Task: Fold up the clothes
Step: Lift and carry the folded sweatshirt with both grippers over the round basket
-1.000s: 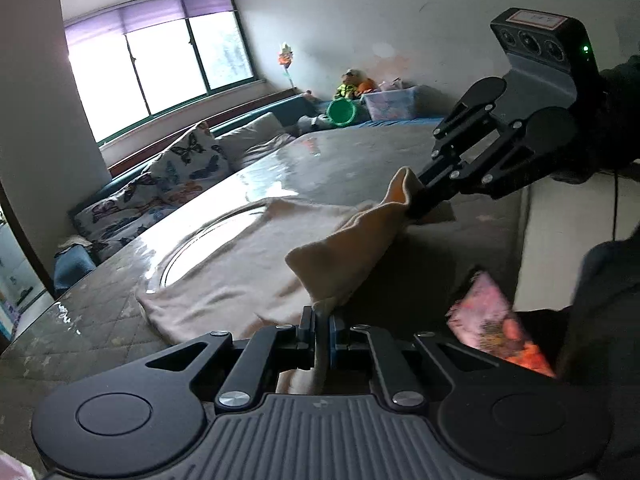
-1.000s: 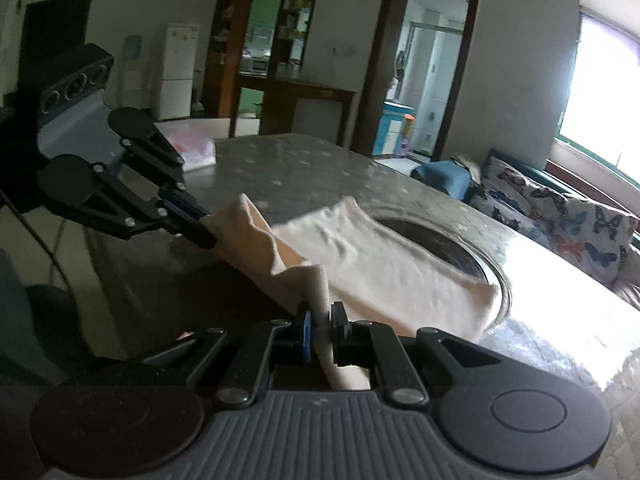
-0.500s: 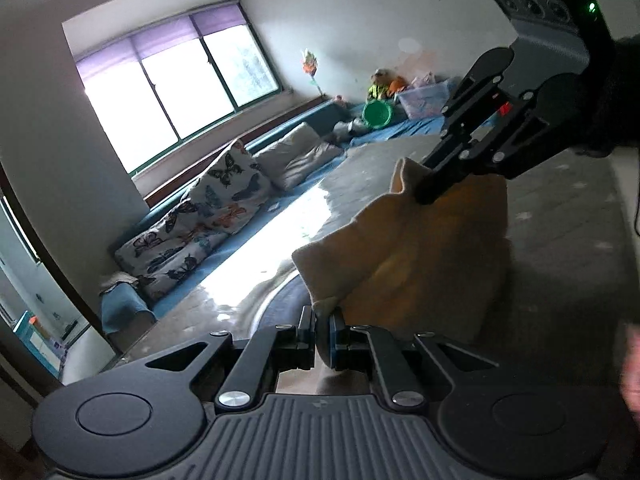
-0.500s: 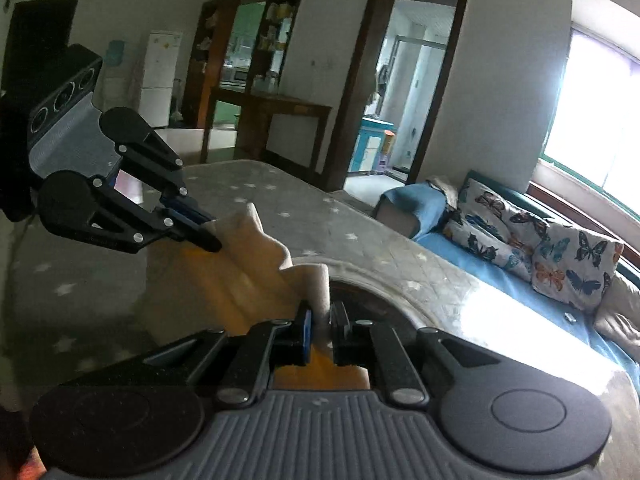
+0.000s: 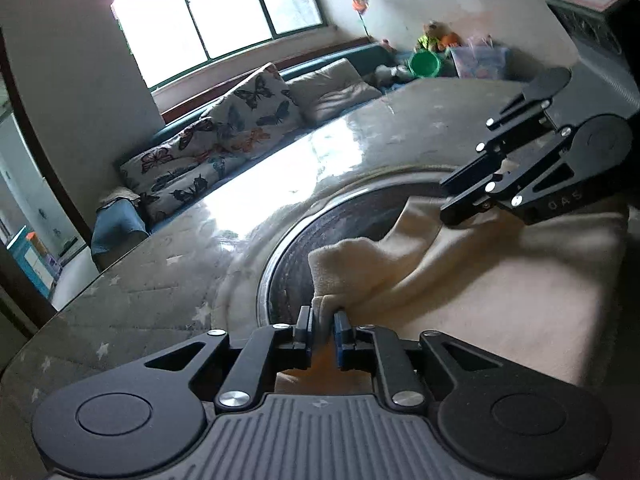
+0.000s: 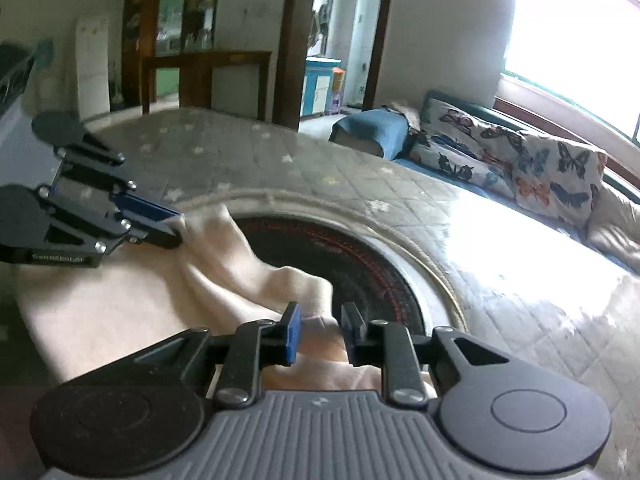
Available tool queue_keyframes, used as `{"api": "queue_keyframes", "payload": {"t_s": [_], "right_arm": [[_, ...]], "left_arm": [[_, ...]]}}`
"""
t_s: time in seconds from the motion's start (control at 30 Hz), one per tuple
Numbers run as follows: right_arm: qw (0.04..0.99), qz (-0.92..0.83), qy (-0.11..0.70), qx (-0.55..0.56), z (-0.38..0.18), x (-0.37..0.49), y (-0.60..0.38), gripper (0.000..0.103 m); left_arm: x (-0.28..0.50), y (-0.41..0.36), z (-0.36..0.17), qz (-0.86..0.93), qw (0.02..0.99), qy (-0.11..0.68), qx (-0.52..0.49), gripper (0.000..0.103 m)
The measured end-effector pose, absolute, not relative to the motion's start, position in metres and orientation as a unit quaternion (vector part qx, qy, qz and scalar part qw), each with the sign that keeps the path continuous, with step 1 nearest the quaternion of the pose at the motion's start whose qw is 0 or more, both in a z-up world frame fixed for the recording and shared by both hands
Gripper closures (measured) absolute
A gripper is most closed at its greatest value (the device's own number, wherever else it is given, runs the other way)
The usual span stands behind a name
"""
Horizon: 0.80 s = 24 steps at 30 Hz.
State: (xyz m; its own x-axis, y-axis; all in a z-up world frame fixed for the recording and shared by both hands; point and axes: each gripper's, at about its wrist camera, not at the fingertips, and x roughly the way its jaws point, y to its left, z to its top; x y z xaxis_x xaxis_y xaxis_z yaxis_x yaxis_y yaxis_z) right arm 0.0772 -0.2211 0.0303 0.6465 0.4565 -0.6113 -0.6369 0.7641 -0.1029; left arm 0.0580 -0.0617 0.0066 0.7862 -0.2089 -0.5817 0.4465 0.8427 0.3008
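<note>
A cream garment (image 5: 500,280) lies on the grey star-patterned table (image 5: 160,300), its near edge doubled over onto itself. In the left wrist view my left gripper (image 5: 323,332) has a bunched corner of it standing between jaws that are opening. My right gripper (image 5: 446,198) hovers at the garment's other corner. In the right wrist view the right gripper (image 6: 320,332) is opening too, with the garment (image 6: 120,304) slack between its pads. The left gripper (image 6: 172,226) sits at the far corner, low over the table (image 6: 320,168).
A dark round inset (image 5: 292,272) with a metal ring lies in the table, partly under the cloth, and shows in the right wrist view as a dark round inset (image 6: 360,264). Beyond the table is a sofa with butterfly cushions (image 5: 240,128). A doorway (image 6: 340,40) and a wooden cabinet (image 6: 208,76) stand behind.
Both grippers carried the garment's lifted edge across the table toward the sofa side and down onto the cloth. Their jaws, earlier pinched on the corners, have spread apart.
</note>
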Motion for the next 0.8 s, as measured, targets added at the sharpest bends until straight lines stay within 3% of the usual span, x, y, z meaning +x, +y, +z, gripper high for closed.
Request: {"api": "queue_keyframes", "payload": {"t_s": [0.03,0.07,0.3,0.63,0.8], "right_arm": [[0.9,0.3,0.28,-0.148,0.035,0.074,-0.227,0.065],[0.906,0.293,0.271,-0.14,0.039,0.07,-0.233,0.057],[0.906,0.299,0.281,-0.103,0.043,0.039,-0.256,0.063],[0.908,0.264,0.321,-0.043,0.018,0.048,-0.285,0.062],[0.914,0.277,0.292,-0.046,0.036,0.036,-0.269,0.036]], "left_arm": [[0.055,-0.059,0.01,-0.168,0.925,0.264,0.214,0.069],[0.053,-0.056,0.015,-0.161,0.929,0.257,0.21,0.068],[0.018,-0.053,0.043,-0.176,0.945,0.234,0.145,0.069],[-0.017,-0.07,0.009,-0.187,0.93,0.292,0.123,0.068],[-0.031,-0.063,0.018,-0.178,0.941,0.272,0.09,0.058]]}}
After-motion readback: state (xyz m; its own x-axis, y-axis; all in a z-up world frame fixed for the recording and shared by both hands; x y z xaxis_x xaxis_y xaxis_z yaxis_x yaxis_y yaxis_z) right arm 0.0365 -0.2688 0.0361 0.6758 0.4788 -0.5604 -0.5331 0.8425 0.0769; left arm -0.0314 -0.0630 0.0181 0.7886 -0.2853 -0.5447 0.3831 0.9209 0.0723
